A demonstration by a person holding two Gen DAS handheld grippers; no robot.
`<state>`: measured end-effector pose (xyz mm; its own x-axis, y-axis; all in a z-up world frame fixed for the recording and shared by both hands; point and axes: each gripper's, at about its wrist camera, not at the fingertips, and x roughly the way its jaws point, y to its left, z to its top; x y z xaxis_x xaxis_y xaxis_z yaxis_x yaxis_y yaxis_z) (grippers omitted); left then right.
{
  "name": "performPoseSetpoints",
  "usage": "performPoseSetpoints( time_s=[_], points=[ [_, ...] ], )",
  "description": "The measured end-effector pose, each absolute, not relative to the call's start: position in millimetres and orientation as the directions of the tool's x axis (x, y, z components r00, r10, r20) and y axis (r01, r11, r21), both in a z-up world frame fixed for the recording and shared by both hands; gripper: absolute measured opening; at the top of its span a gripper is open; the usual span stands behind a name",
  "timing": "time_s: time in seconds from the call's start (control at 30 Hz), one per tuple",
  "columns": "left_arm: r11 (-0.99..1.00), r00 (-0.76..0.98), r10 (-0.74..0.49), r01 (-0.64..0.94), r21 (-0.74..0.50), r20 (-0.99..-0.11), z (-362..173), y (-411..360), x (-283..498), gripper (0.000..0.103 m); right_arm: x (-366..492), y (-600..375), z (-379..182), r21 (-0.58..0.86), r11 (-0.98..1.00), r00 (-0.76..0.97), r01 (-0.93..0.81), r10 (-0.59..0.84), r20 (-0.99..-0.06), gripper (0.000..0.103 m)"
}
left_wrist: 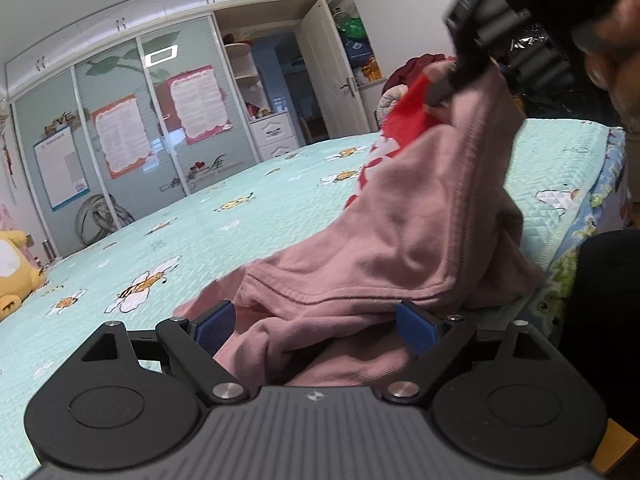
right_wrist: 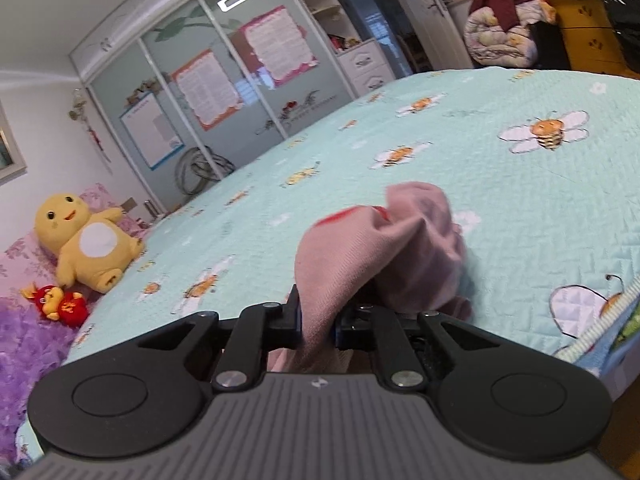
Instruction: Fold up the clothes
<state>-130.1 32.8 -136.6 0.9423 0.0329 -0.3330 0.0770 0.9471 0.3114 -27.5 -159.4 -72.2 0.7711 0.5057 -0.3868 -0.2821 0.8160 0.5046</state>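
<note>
The right gripper [right_wrist: 318, 330] is clenched on a bunched edge of the pink garment [left_wrist: 400, 232], holding it up off the bed [left_wrist: 240, 216] — prob. to let the cloth hang out so it can be straightened before folding. The left gripper [left_wrist: 316, 330] sits low, angled slightly down, jaws wide apart w/ loose pink folds lying between them — not pinched.

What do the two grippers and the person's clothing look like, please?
Each gripper, left and right, has black linkage arms, silver pivot pins, round black discs, a ribbed grey body and blue ribbed pads. The person wears dark clothing.
</note>
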Motion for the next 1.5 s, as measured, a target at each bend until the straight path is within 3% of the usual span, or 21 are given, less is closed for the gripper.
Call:
performPoseSetpoints(
  time_s=[0.63, 0.7, 0.77, 0.8, 0.83, 0.97, 1.17, 1.5],
  points=[
    [0.986, 0.962, 0.026, 0.021, 0.166, -0.273, -115.9, 40.0, -125.7, 0.09, -63.0, -150.5, -24.3, 0.465, 0.799, 0.751, -0.382, 0.561, -0.348, 0.012],
    [0.989, 0.961, 0.017, 0.023, 0.144, -0.275, -112.9, 42.4, -124.3, 0.08, -66.3, -152.9, -22.9, 0.455, 0.804, 0.754, -0.383, 0.556, -0.349, 0.012],
    [0.993, 0.959, 0.008, 0.026, 0.117, -0.283, -109.7, 45.1, -122.3, 0.051, -68.1, -154.1, -22.4, 0.448, 0.808, 0.754, -0.382, 0.553, -0.355, 0.012],
    [0.994, 0.958, 0.005, 0.026, 0.102, -0.285, -107.3, 47.0, -121.2, 0.044, -68.3, -155.1, -22.7, 0.448, 0.809, 0.753, -0.381, 0.552, -0.358, 0.012],
    [0.996, 0.959, -0.001, 0.026, 0.084, -0.285, -104.2, 49.2, -120.6, 0.03, -68.5, -156.0, -22.8, 0.448, 0.81, 0.753, -0.379, 0.551, -0.359, 0.012],
    [0.998, 0.969, 0.009, 0.007, 0.066, -0.248, -89.1, 51.0, -124.1, 0.014, -70.1, -157.4, -20.9, 0.445, 0.811, 0.756, -0.379, 0.549, -0.356, 0.012],
    [0.996, 0.987, 0.075, -0.067, 0.062, -0.139, -49.3, 61.4, -134.6, 0.011, -80.5, -146.3, 0.7, 0.405, 0.801, 0.762, -0.441, 0.572, -0.304, 0.012],
    [0.966, 0.976, 0.215, -0.219, 0.135, 0.047, 70.2, 100.3, -140.9, 0.01, -67.2, -106.5, 64.9, 0.425, 0.716, 0.734, -0.553, 0.66, -0.158, 0.012]
  ],
)
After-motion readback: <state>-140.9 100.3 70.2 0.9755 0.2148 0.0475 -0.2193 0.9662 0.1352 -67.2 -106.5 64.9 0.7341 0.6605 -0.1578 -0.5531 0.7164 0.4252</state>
